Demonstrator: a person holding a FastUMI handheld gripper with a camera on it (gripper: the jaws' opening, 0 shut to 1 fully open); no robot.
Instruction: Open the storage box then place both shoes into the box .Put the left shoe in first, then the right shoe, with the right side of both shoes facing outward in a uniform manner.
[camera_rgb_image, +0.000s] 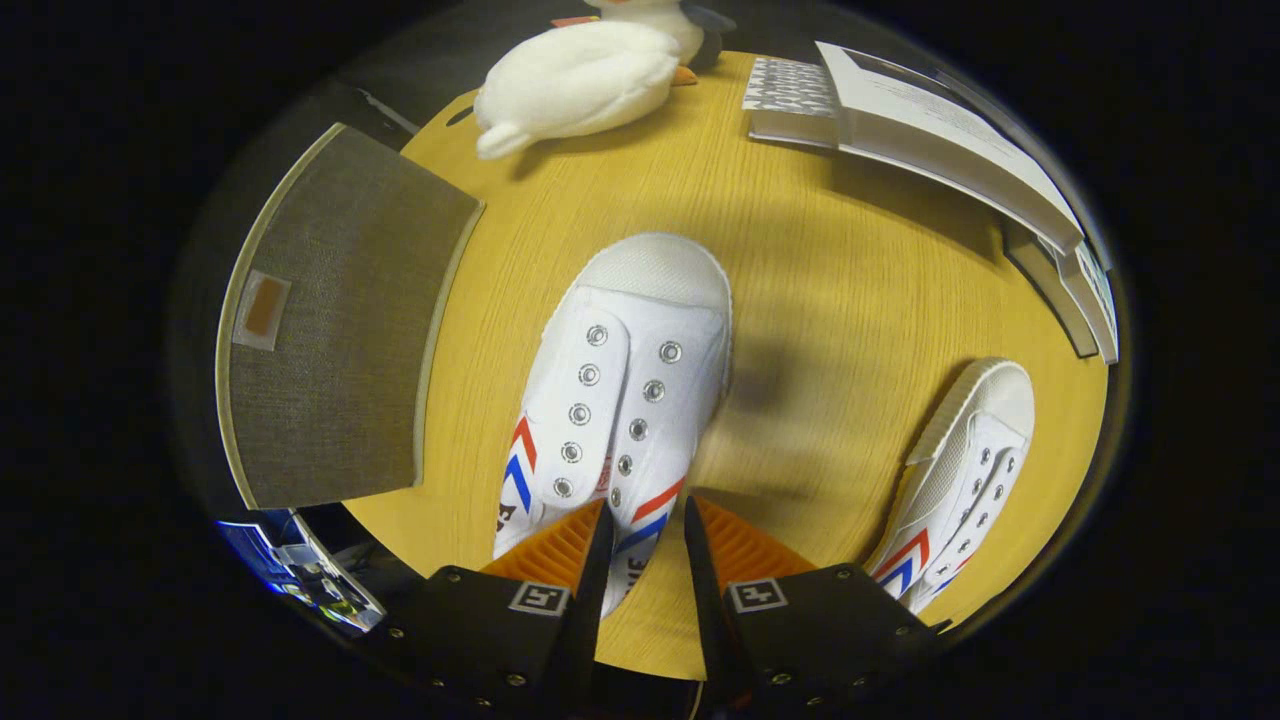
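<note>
My gripper (647, 535) is shut on the side wall of a white lace-less sneaker (625, 390) with red and blue stripes. Both black fingers (598, 545) pinch the striped fabric near the heel. The shoe's toe points away from me, and it looks raised off the table, with its shadow falling to its right. A second matching sneaker (965, 465) lies on the wooden table to the right of the fingers, toe pointing away. The grey fabric storage box (330, 320) stands to the left of the held shoe, showing a flat grey panel with a small tag; I cannot tell whether it is open.
The round yellow wooden table (850, 290) carries a white plush duck (580, 80) at the far side. White booklets and boxes (940, 140) are stacked at the far right. The table edge lies just past the second shoe.
</note>
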